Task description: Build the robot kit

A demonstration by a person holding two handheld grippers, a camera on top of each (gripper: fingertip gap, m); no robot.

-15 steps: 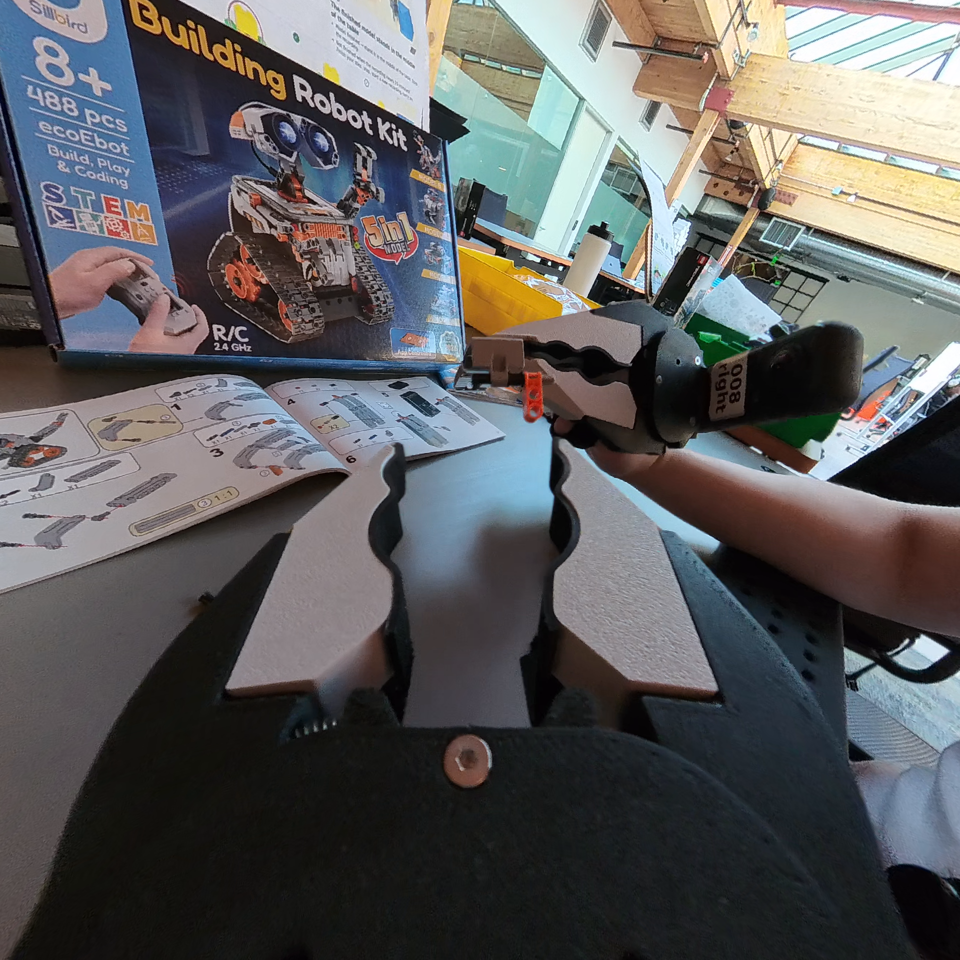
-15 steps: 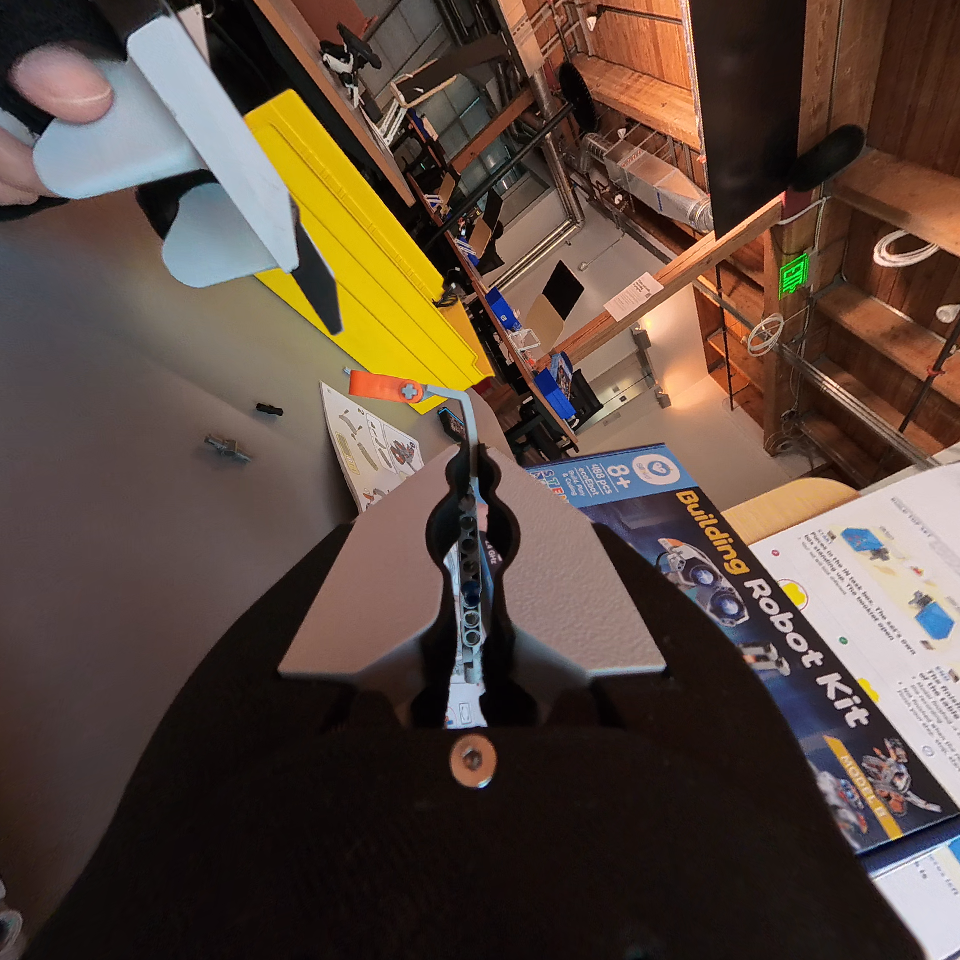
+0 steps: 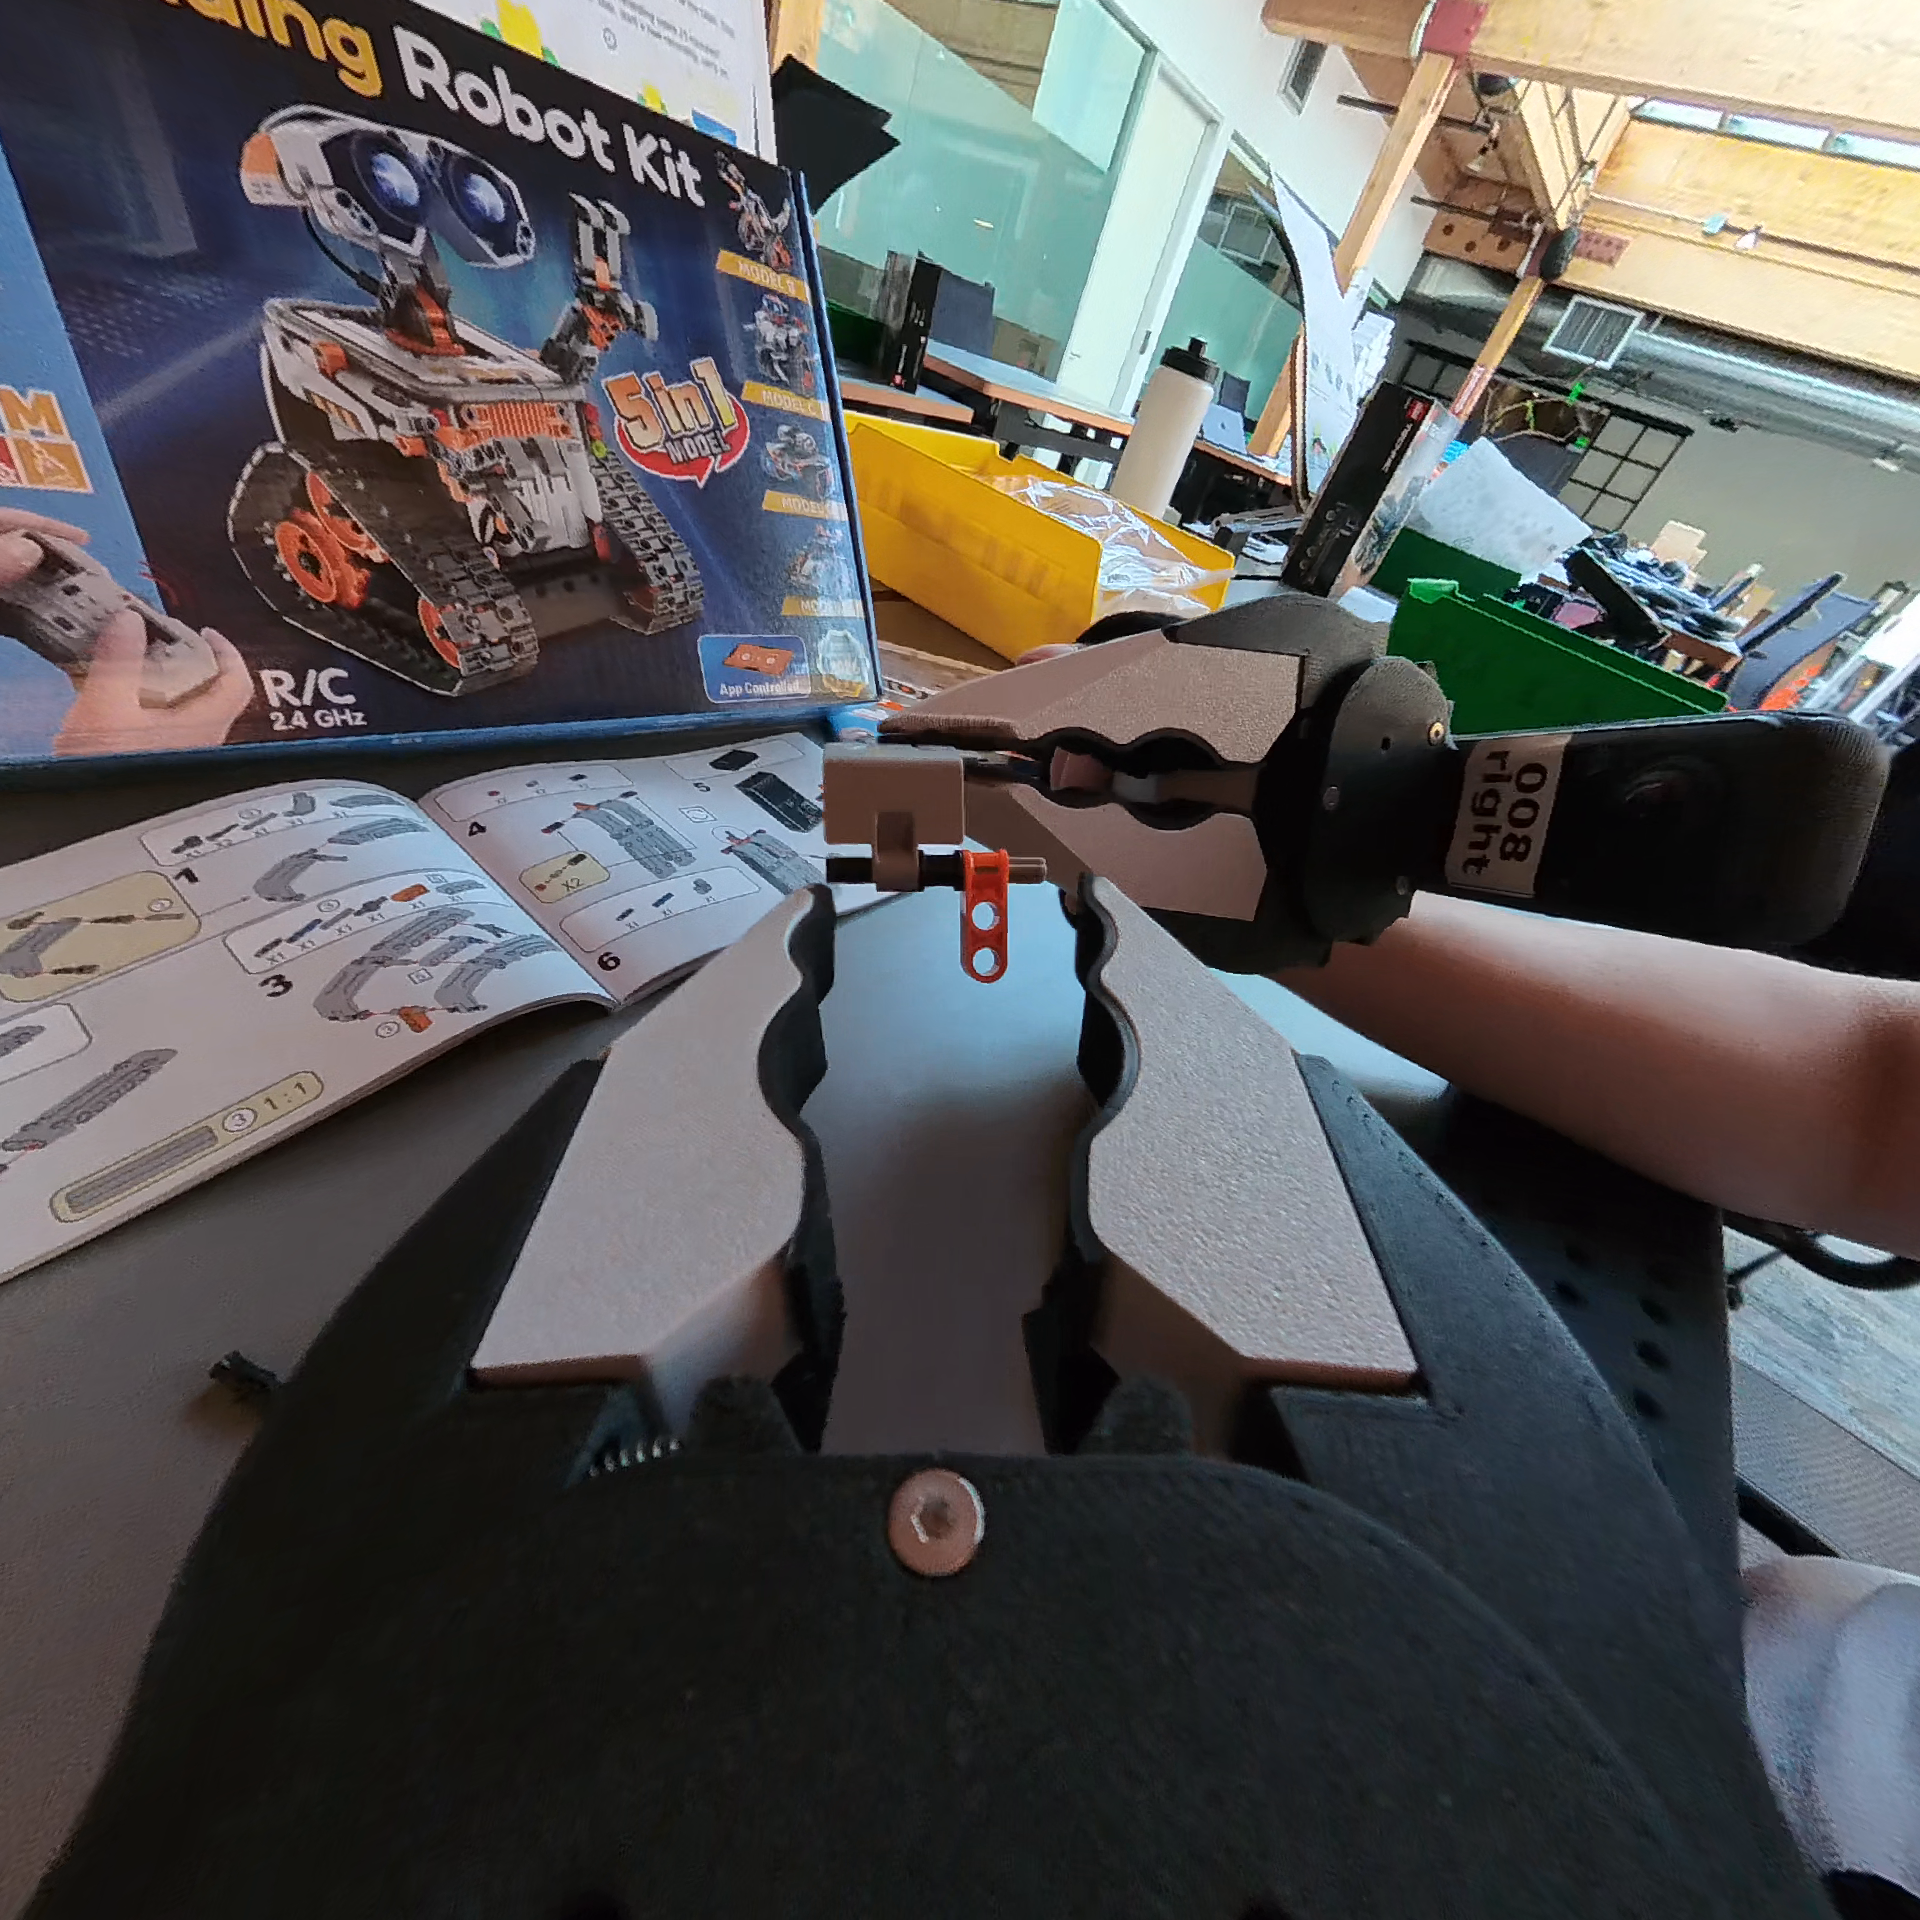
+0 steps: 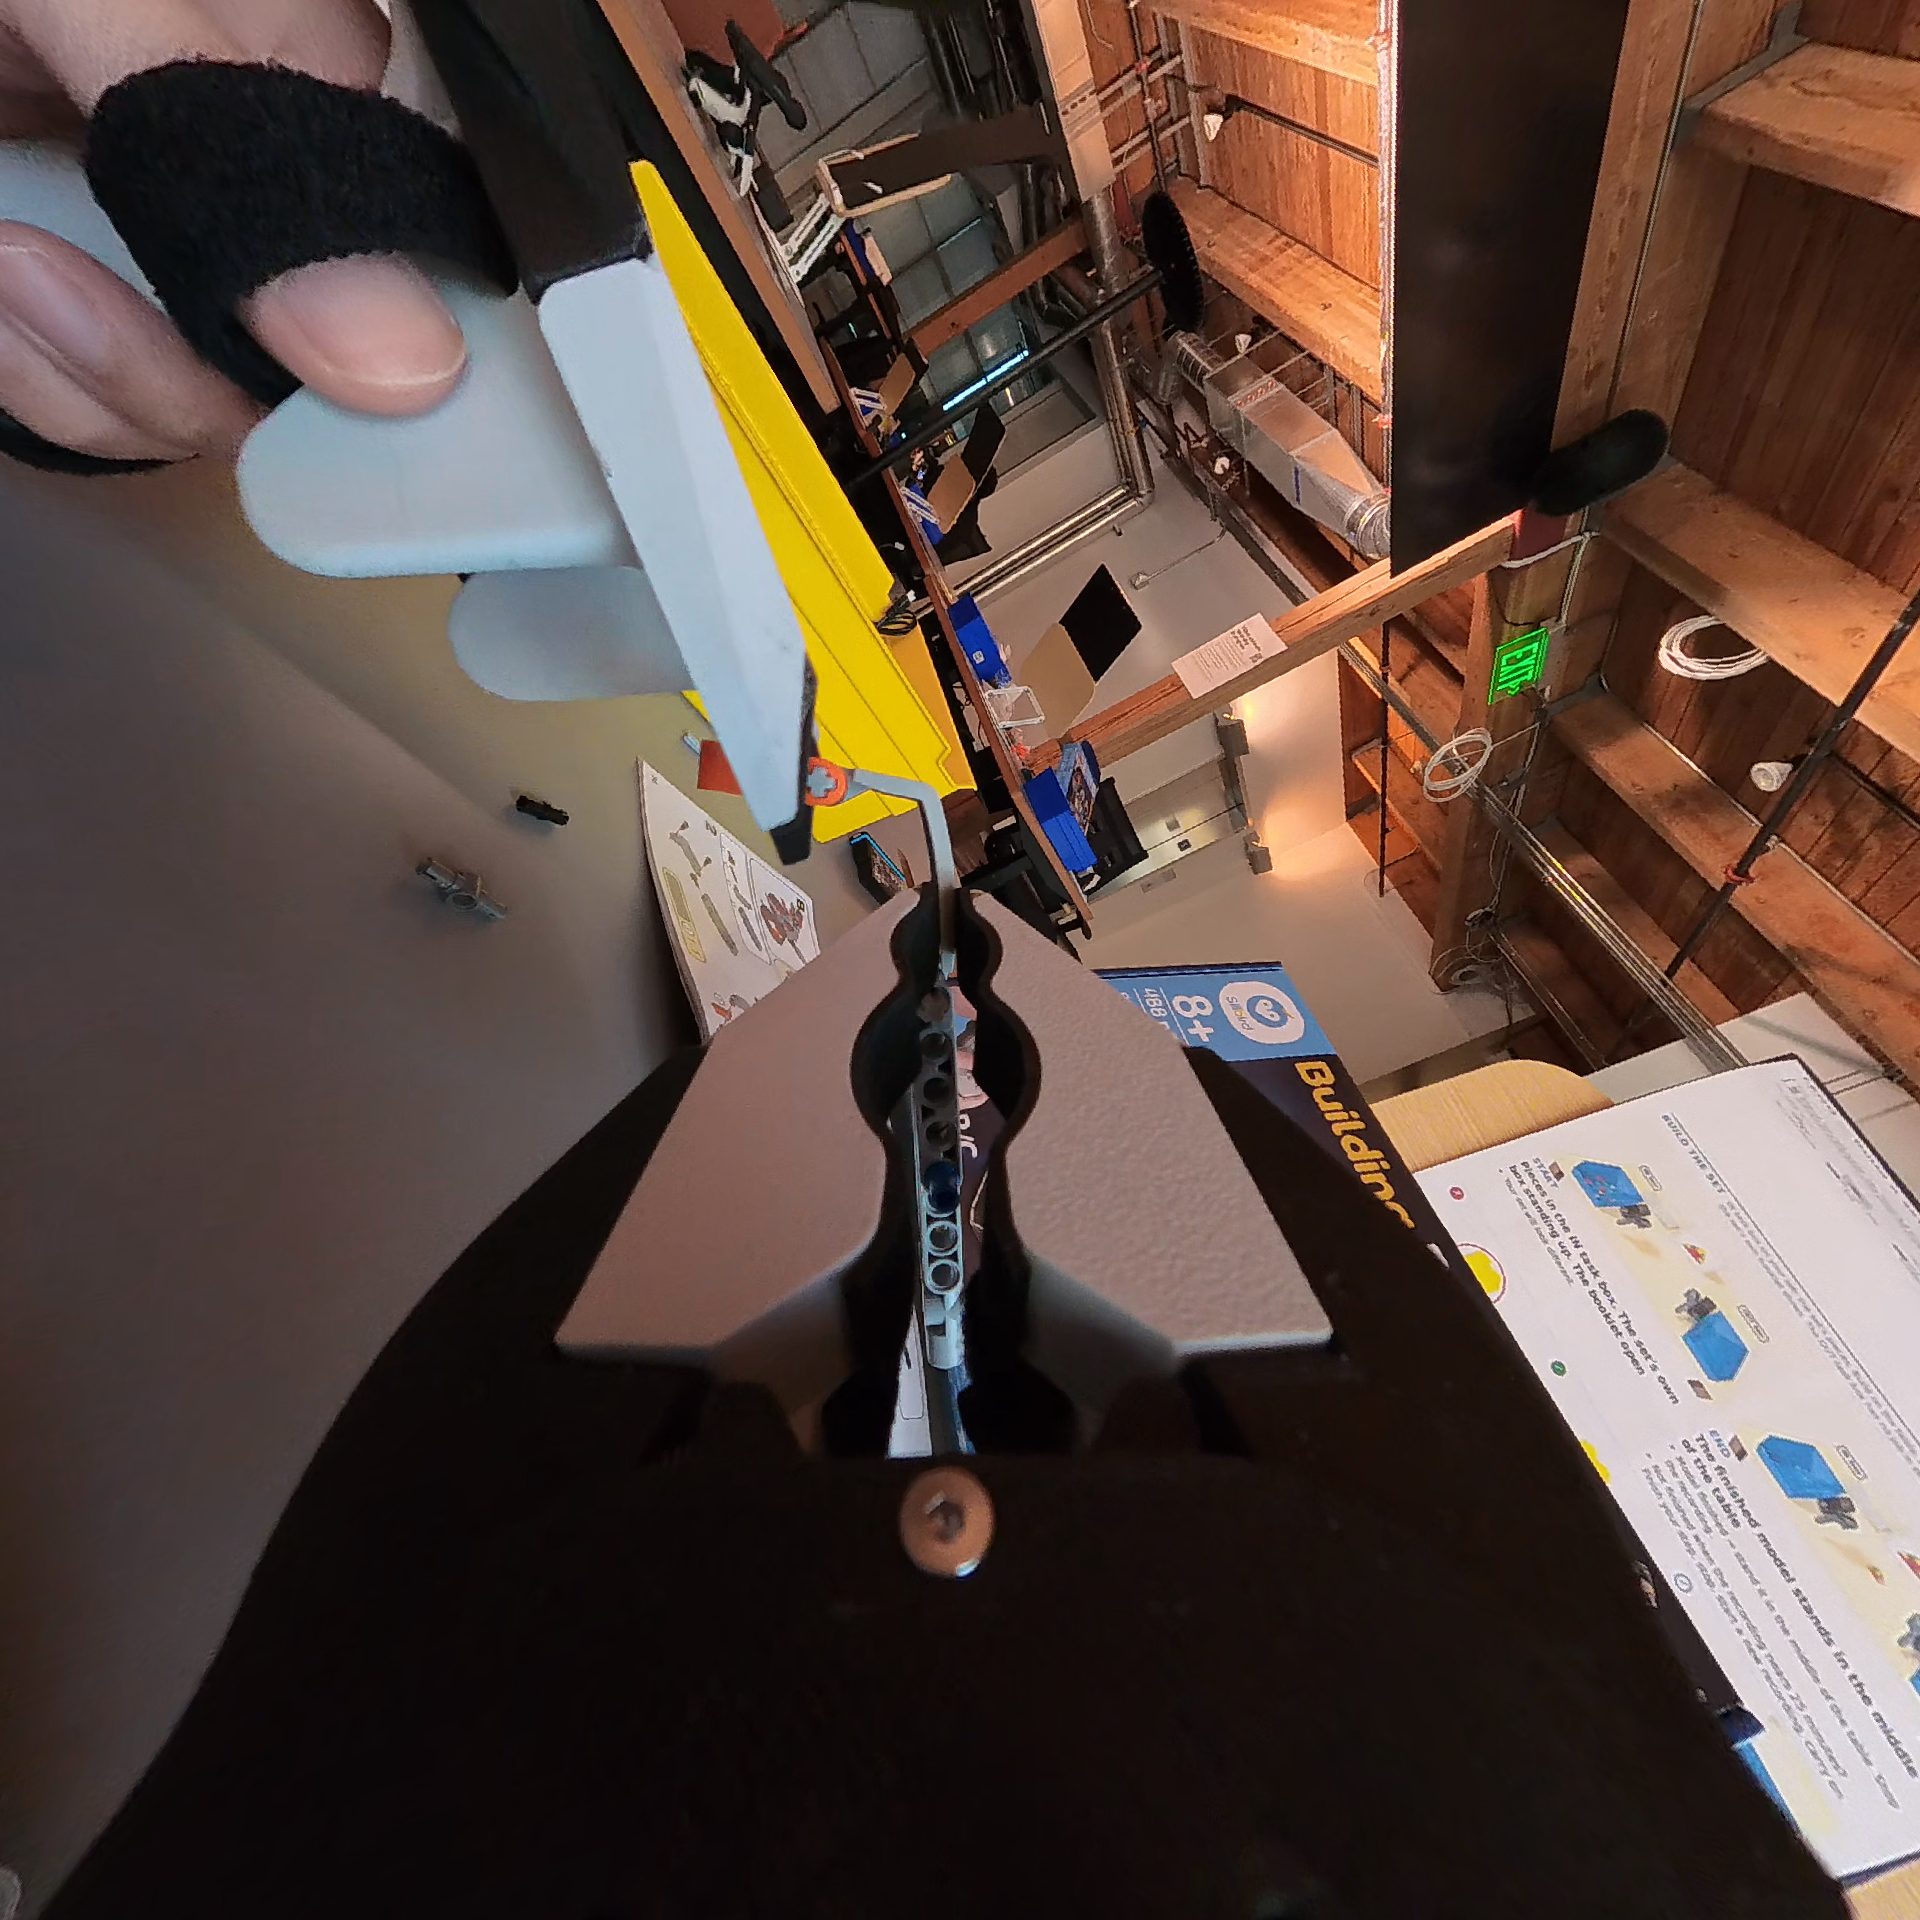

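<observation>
Above the grey worktop (image 3: pixel 935 1143), a grey beam (image 4: pixel 938 1195) is clamped edge-on between the closed fingers of the right gripper (image 4: pixel 948 914). An orange link (image 3: pixel 982 914) is seen hanging from a pin at the beam's front end. The left gripper (image 3: pixel 951 914) is held just below, its fingers spread apart and empty, with the link between their tips. An open booklet (image 3: pixel 312 956) is laid near the worktop's far edge, and a blue box (image 3: pixel 416 416) is stood upright behind it. A yellow bin (image 3: pixel 987 551) is set beside the box. Two small loose parts (image 4: pixel 462 891) are seen on the worktop, well apart from the grippers.
</observation>
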